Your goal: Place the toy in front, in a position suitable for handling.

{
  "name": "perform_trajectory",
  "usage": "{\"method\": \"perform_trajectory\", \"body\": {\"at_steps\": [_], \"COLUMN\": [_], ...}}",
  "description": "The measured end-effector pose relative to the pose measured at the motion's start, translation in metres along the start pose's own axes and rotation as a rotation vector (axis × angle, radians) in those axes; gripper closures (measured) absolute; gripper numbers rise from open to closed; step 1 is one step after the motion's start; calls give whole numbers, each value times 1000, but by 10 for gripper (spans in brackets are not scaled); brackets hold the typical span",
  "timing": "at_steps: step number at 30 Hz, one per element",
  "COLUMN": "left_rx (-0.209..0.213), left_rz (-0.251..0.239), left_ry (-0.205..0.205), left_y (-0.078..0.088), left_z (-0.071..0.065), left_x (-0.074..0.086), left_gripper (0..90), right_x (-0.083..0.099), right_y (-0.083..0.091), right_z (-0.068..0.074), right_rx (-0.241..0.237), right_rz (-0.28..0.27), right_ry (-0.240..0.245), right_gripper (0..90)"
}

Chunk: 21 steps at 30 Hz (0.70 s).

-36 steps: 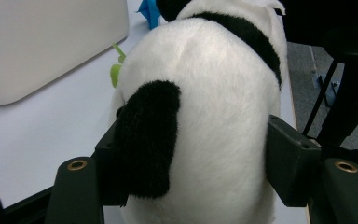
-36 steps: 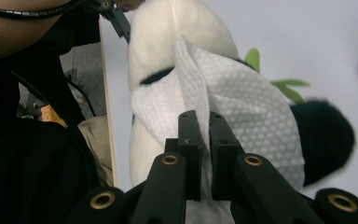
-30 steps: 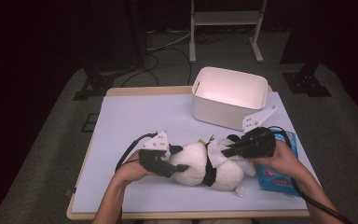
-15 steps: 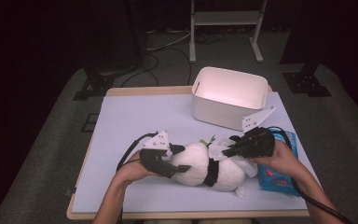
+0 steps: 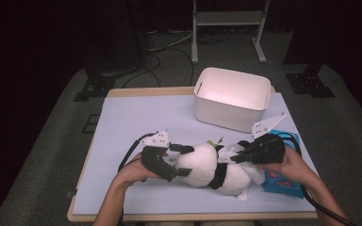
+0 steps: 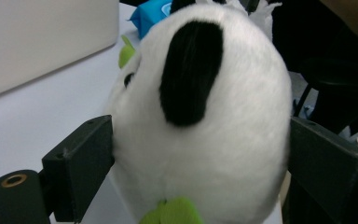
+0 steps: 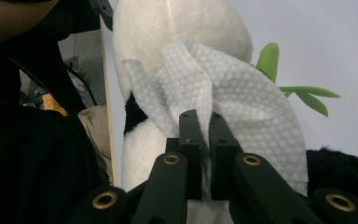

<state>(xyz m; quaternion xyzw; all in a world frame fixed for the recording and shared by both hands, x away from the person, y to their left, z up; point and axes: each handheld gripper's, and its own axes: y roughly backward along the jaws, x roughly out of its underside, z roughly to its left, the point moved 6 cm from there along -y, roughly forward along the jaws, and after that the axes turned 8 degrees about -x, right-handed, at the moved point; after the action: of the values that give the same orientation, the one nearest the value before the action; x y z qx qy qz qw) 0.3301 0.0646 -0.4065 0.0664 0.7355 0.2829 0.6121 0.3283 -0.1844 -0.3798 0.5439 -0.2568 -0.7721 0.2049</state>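
High view: one stuffed panda (image 5: 214,169) lies on its side near the front edge of the table (image 5: 122,122), between the two hands. Left gripper (image 5: 181,160) sits at the head end w/ jaws spread around the head; they've just been opening, so this reads as steadying or letting go, not a squeeze. Right gripper (image 5: 233,155) comes in over the body from the other side, jaws pressed together on one white wipe (image 5: 230,149), prob. to rub the fur while the toy is kept from sliding. One white bin (image 5: 232,98) stands behind, well apart from the toy; one blue wipe pack (image 5: 283,181) lies just beside the right hand, handy for refills. Left gripper view: the panda's head (image 6: 200,121) sits between the two black jaws w/ a black ear facing the camera, both pads at the fur's edge, no visible dent, so no real clamp. Two bits of green felt peek out, one low, one at the far left. Right gripper view: jaws shut tight on the wipe (image 7: 223,93), which drapes over the panda's white back; green leaves (image 7: 303,88) stick out to the right.
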Motion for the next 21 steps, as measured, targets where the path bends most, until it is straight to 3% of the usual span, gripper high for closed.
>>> {"method": "perform_trajectory", "body": {"at_steps": [5,7,12,18,21], "left_rx": [31,22,18,-7,-14], "left_rz": [30,24,-15,-28,-29], "left_ry": [-32,-27,-20,-62,-92], "left_y": [-6,-9,-5,2,5], "left_z": [-3,-3,-4,-8,-10], "left_x": [10,10,2,-11,-20], "left_gripper": [86,91,265,317,320], "right_x": [5,7,6,0,-9], "right_y": [4,4,6,9,6], "right_z": [-1,-1,0,1,4], "right_rx": [1,-2,6,-7,-7], "right_rz": [-4,-11,-31,-97,-90], "right_ry": [-12,-19,-12,-7,14], "right_gripper": [862,861,862,861,861]}}
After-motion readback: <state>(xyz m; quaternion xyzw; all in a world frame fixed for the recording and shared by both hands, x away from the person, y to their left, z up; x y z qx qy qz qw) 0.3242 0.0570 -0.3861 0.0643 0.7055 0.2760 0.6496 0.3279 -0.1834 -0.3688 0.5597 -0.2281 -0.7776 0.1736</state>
